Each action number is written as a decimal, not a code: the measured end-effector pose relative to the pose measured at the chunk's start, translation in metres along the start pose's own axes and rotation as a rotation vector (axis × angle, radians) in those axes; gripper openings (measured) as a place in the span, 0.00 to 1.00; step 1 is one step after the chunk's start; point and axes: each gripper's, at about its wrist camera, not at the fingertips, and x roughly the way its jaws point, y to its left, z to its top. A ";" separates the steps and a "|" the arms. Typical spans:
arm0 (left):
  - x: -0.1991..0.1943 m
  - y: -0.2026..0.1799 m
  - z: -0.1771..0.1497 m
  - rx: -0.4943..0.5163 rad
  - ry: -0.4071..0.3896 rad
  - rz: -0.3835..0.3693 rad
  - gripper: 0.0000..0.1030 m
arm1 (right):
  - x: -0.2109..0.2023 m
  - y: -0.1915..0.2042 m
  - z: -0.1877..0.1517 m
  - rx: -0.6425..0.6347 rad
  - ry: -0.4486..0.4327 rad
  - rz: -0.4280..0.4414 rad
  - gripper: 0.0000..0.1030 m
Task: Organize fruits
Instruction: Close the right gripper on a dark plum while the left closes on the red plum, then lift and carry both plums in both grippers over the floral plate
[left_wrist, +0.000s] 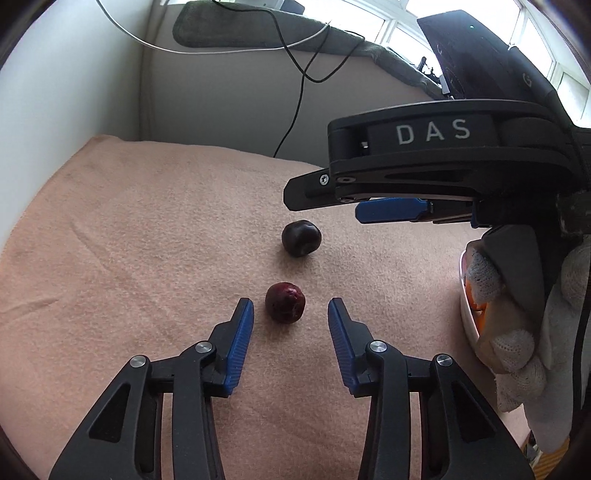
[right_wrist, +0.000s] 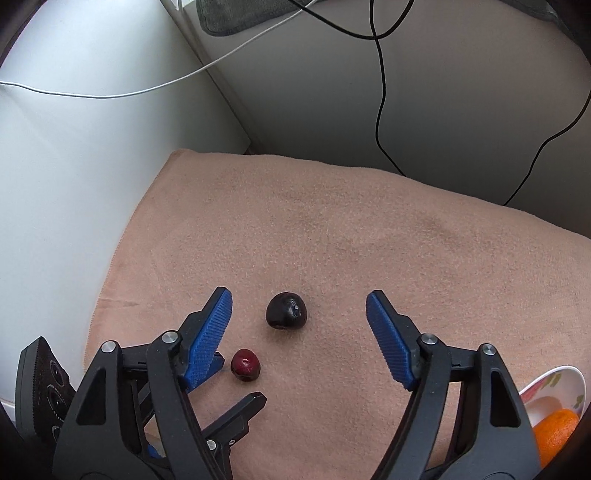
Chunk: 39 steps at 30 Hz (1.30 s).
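Left gripper (left_wrist: 291, 308) spread wide around the red cherry (left_wrist: 285, 302) at lower centre. Right gripper (right_wrist: 299, 310) wide, framing the dark cherry (right_wrist: 286, 310). Recommend centring before closing gently.

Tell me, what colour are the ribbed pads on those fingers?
Blue, on black fingers; clearest in the right wrist view.

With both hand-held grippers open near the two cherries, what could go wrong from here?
1. The red cherry lies off-centre, close to the left finger of the left hand-held gripper; closing might push it aside instead of gripping it.
2. The right hand-held gripper aims at the dark cherry, close to the other tool, so they may collide.
3. Both cherries are round and could roll on the cloth.
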 end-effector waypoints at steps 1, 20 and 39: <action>0.000 0.000 0.000 -0.002 0.003 -0.002 0.38 | 0.003 0.000 0.001 0.004 0.007 0.003 0.66; 0.025 -0.014 0.028 0.005 0.041 0.016 0.29 | 0.025 0.006 -0.001 0.007 0.065 0.008 0.37; 0.008 -0.014 0.012 0.019 0.004 0.031 0.21 | -0.003 0.007 -0.013 -0.001 0.020 0.054 0.27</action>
